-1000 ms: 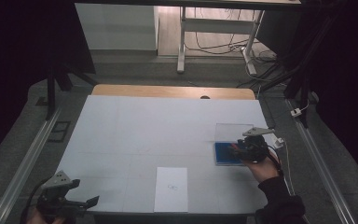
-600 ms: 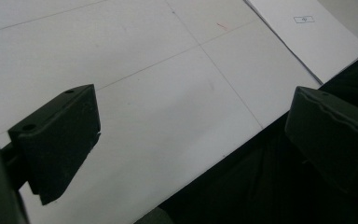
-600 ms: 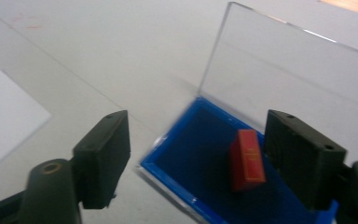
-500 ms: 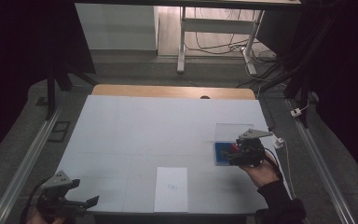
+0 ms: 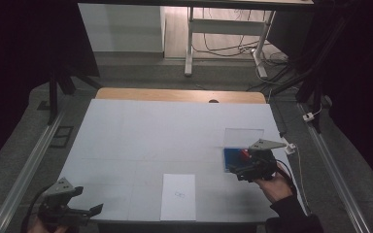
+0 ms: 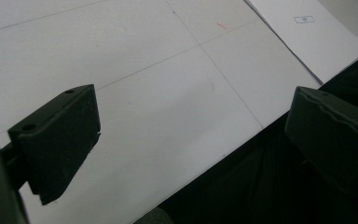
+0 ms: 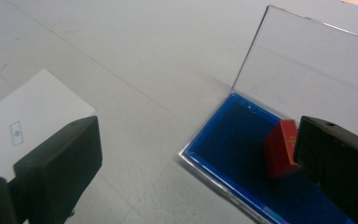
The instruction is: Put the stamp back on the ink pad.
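A small red rectangular block (image 7: 282, 148) with a gold mark on its face is seen standing on the dark blue ink pad (image 7: 242, 142) of a shallow clear plastic case, whose transparent lid (image 7: 307, 65) is raised upright at the far side. The case is placed near the right edge of the white table surface (image 5: 141, 131). The right gripper (image 5: 240, 173) is held just at the case's near side; its jaws have just been opening and are spread wide, the block being released and stood beside one jaw. A white paper sheet (image 5: 178, 196) with a small printed box is laid at the near edge. The left gripper (image 5: 90, 212) is held unclenched over the near left corner, nothing being grasped.
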{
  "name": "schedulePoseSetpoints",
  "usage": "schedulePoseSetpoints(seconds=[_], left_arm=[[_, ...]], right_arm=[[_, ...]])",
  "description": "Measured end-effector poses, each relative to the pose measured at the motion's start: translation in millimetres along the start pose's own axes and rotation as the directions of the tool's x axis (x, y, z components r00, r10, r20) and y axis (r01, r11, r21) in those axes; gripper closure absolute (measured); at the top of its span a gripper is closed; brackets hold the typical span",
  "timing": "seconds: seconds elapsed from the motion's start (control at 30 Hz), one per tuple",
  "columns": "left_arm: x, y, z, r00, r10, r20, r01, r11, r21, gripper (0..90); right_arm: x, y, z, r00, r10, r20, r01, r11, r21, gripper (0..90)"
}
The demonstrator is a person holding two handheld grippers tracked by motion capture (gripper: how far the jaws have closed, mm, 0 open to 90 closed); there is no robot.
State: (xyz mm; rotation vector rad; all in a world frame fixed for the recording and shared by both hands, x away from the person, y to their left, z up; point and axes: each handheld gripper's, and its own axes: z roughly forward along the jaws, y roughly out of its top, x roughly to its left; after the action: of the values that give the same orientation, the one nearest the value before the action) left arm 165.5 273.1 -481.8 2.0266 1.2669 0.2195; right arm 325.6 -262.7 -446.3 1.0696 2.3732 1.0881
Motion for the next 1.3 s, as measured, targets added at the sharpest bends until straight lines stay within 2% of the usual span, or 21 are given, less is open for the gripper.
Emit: schedulePoseSetpoints(seconds=[0.4,0.73,0.93,1.3], left_arm=[[0.1,-0.2,-0.1,1.0000,-0.001,-0.001,0.001,1.0000,0.000,3.6],[0.6,0.5,0.4,1.0000,0.000,0.002,0.000,1.0000,0.000,3.6],[0.7,0.0,0.0,1.0000,-0.004,0.002,0.004,1.0000,-0.003,3.6],[0.7,-0.4,-0.1,1.0000,-0.007,0.000,0.007,1.0000,-0.001,3.6]], right_arm=[[11.2,-14.3,-27.1,0.9998,0.008,0.016,-0.008,1.000,-0.027,0.0],[11.7,-32.9,-48.4,0.9964,0.061,0.058,-0.058,0.997,-0.059,0.0],[10.3,-46.5,-57.1,0.9914,0.093,0.092,-0.088,0.995,-0.053,0.0],[8.8,-70.8,-72.2,0.9815,0.155,0.112,-0.154,0.988,-0.023,0.0]])
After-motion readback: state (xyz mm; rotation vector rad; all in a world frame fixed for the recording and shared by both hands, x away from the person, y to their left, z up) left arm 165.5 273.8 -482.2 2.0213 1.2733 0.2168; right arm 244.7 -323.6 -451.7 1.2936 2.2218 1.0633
